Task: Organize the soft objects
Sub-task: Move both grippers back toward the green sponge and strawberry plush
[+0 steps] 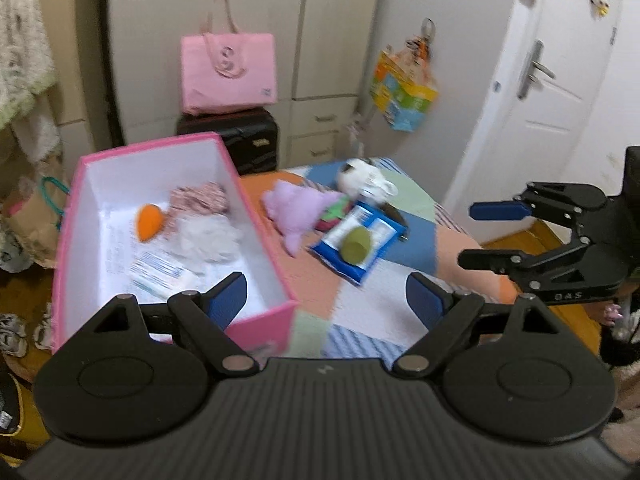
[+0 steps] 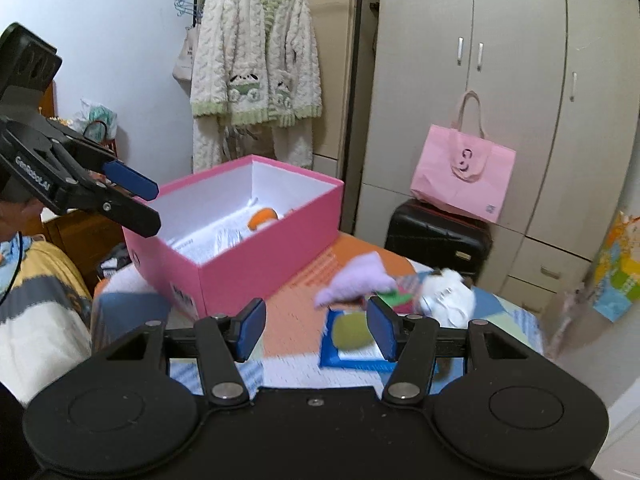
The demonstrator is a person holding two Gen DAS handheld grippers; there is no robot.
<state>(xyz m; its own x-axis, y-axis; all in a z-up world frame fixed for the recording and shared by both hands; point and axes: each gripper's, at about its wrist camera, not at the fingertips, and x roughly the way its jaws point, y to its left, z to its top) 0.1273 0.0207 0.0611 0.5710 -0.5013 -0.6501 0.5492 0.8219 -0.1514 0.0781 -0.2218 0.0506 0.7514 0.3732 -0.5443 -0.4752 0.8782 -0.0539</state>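
Note:
An open pink box (image 1: 260,330) stands on the patchwork bed (image 1: 320,284), holding an orange sponge (image 1: 149,222), a patterned cloth (image 1: 200,198), a white fluffy item (image 1: 210,240) and a packet. Right of it lie a purple plush (image 1: 296,208), a white-and-black plush (image 1: 360,178) and a green sponge (image 1: 356,245) on a blue packet (image 1: 376,226). My left gripper (image 1: 326,300) hovers open and empty over the box's near corner. My right gripper (image 2: 316,328) is open and empty, just short of the green sponge (image 2: 350,332) and purple plush (image 2: 356,280). The pink box (image 2: 272,256) is to its left.
A pink tote bag (image 1: 228,72) sits on a black suitcase (image 1: 248,140) before the wardrobe (image 2: 520,80). A fluffy robe (image 2: 256,64) hangs at the back left. A white door (image 1: 560,80) is at the right. A person's sleeve (image 2: 40,300) is near the bed's left edge.

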